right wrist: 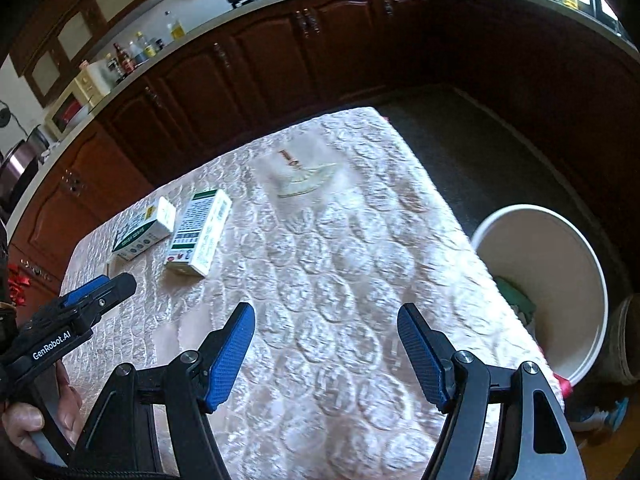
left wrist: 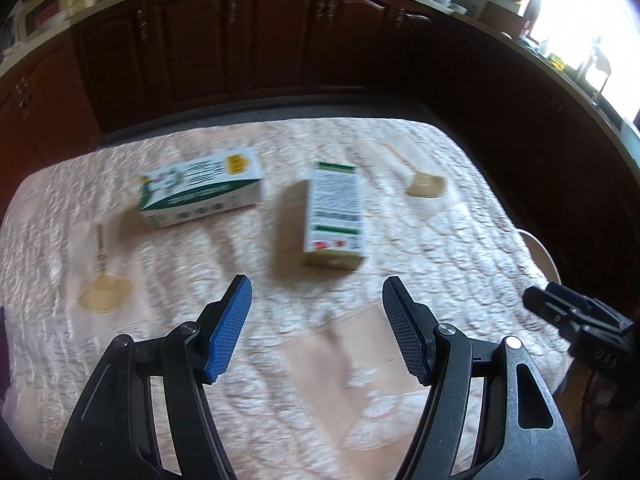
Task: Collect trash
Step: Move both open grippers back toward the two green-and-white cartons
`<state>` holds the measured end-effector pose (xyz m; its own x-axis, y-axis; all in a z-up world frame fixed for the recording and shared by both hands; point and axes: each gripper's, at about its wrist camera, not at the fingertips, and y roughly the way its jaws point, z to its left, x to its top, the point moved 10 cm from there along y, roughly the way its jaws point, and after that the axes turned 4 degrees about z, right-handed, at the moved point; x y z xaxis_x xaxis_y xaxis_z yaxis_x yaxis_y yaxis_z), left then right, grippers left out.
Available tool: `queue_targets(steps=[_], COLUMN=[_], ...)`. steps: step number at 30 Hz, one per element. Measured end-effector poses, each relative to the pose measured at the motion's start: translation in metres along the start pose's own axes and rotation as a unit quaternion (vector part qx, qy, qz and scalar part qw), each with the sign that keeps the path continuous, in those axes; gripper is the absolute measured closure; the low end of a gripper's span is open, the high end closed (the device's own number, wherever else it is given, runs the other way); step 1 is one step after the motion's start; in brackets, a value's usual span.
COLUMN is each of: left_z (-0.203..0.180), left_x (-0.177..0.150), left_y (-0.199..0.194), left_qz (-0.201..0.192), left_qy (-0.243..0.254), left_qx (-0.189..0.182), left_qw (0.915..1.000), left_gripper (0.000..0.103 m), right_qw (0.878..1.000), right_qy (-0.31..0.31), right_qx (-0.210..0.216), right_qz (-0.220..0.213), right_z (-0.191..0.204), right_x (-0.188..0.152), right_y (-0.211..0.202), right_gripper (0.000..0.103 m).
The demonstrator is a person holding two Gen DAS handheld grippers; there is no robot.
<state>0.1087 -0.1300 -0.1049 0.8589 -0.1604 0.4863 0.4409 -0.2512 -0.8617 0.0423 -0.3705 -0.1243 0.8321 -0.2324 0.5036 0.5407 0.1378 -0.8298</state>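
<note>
Two white-and-green cardboard boxes lie on the table's lace cloth: one on its side at the left (left wrist: 200, 186) (right wrist: 144, 230), the other lying flat nearer me (left wrist: 334, 216) (right wrist: 200, 232). My left gripper (left wrist: 316, 292) is open and empty, hovering just short of the flat box. My right gripper (right wrist: 326, 320) is open and empty over the table's middle. A white bucket (right wrist: 568, 240) with green trash inside stands on the floor right of the table.
Dark wooden kitchen cabinets (left wrist: 240, 40) run behind the table under a cluttered counter. Printed fan patterns mark the cloth (left wrist: 424, 186) (left wrist: 105, 292). The left gripper shows at the left edge of the right wrist view (right wrist: 100, 292). The right gripper shows at the left wrist view's right edge (left wrist: 580, 316).
</note>
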Motion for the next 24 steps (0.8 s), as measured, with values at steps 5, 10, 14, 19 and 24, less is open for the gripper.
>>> queue_targets(steps=[5,10,14,19,24], left_z=[0.045,0.087,0.11,0.131,0.172], left_x=[-0.005,-0.001,0.007,0.014,0.046], left_y=[0.004,0.006,0.008,0.017,0.018], left_qz=[0.013,0.023,0.025,0.035,0.006], left_qy=[-0.032,-0.081,-0.098,-0.1,-0.134], left_qx=[0.003,-0.002,0.004,0.021,0.051], left_qw=[0.9994,0.9965,0.9949,0.9941,0.9897], left_gripper=[0.036,0.036,0.036,0.036,0.036], right_qw=[1.0,0.998,0.996,0.993,0.991], right_qy=[-0.015,-0.028,-0.047,-0.049,-0.068], right_qx=[0.009,0.041,0.051,0.064,0.052], right_qz=[0.011,0.032,0.052,0.082,0.104], right_z=[0.022,0.057,0.088,0.126,0.153], right_x=[0.003,0.008,0.019,0.038,0.051], right_y=[0.01,0.03,0.057,0.098,0.134], right_gripper=[0.029,0.029,0.029,0.029,0.029])
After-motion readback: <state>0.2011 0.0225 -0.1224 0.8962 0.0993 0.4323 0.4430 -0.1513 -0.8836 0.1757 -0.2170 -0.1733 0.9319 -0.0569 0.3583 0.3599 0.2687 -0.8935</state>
